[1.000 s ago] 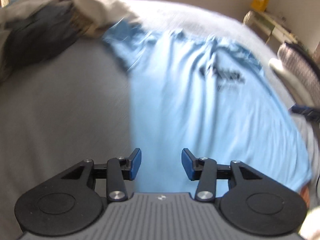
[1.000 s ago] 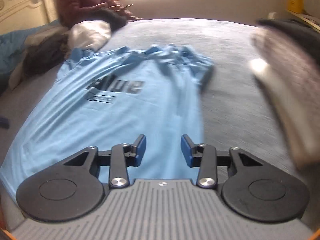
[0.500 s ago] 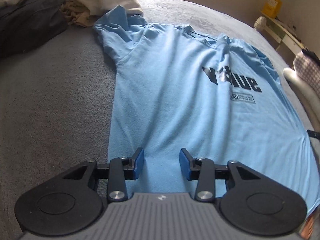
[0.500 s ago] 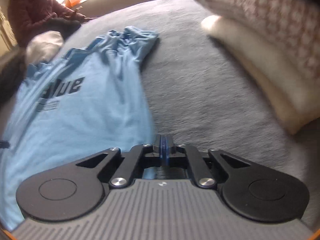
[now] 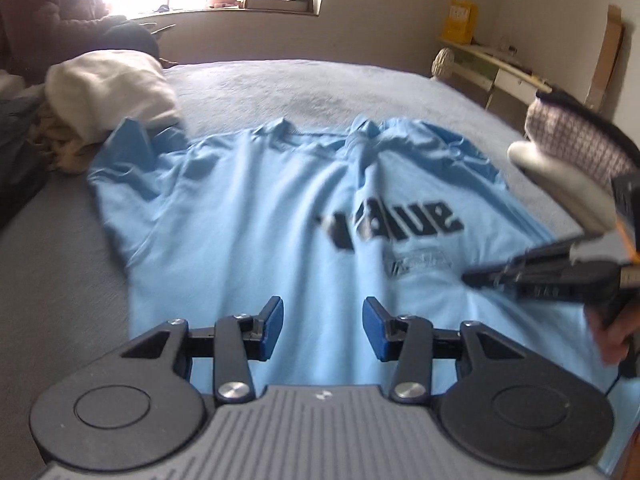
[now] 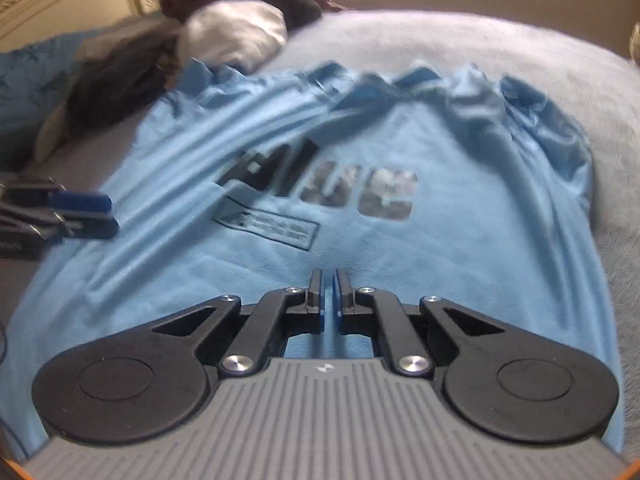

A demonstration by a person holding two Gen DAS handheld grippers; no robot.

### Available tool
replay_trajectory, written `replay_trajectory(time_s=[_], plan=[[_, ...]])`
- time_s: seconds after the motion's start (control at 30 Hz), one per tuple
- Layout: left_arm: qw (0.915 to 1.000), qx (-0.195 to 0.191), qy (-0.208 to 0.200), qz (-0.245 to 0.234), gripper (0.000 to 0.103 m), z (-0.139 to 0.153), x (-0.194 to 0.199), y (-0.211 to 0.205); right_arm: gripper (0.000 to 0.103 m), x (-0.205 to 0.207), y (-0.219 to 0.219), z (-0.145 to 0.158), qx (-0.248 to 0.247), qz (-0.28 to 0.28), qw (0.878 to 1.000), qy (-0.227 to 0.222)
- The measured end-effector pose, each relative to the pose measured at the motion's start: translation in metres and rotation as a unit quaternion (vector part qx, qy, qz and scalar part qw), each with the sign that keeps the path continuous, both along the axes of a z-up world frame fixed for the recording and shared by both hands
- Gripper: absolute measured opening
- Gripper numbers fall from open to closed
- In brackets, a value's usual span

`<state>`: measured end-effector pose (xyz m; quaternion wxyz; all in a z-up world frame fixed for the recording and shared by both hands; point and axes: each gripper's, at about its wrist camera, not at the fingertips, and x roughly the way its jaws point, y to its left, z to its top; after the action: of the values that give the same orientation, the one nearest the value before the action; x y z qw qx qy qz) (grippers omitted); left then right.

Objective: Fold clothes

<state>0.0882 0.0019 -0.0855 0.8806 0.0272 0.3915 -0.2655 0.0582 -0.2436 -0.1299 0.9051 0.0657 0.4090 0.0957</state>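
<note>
A light blue T-shirt point(image 5: 260, 208) with dark lettering lies face up on the grey bedspread point(image 5: 320, 84), collar at the far end, with wrinkles running across it. My left gripper point(image 5: 323, 314) hovers over the shirt's near hem, its jaws opening, with nothing between the blue pads. It also shows at the left edge of the right wrist view, as the left gripper point(image 6: 110, 214). My right gripper point(image 6: 328, 280) is shut above the T-shirt point(image 6: 460, 248) below the print, with no cloth visibly pinched. In the left wrist view, the right gripper point(image 5: 472, 278) reaches in from the right, blurred, with a hand behind it.
A pile of white and dark clothes point(image 5: 108, 88) lies at the far left of the bed. A stack of folded garments point(image 5: 576, 152) sits at the right edge. A person in a maroon top point(image 5: 40, 12) is at the back left. A desk point(image 5: 500, 68) stands by the right wall.
The right gripper went from open to shut, swung out towards the folded stack, then came back over the shirt. The left gripper shifted along the hem and now sees the right gripper.
</note>
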Motion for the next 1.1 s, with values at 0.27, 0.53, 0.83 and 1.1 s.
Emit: replay_trajectory(time_s=[0.27, 0.53, 0.83, 1.1], plan=[[0.997, 0.031, -0.012, 0.07, 0.015, -0.032, 0.07, -0.003, 0.003, -0.006, -0.005, -0.002, 0.014, -0.019, 1.0, 0.003], [0.984, 0.086, -0.05, 0.148, 0.007, -0.035, 0.097, 0.016, 0.003, -0.023, -0.02, 0.001, 0.013, -0.06, 0.998, 0.009], [0.9807, 0.091, -0.062, 0.162, 0.006, -0.038, 0.101, 0.023, 0.0, -0.056, -0.075, 0.0, -0.018, -0.184, 0.983, 0.021], [0.9833, 0.082, -0.07, 0.146, 0.026, -0.025, 0.092, 0.021, 0.004, -0.036, -0.054, 0.028, -0.01, -0.144, 0.989, -0.016]])
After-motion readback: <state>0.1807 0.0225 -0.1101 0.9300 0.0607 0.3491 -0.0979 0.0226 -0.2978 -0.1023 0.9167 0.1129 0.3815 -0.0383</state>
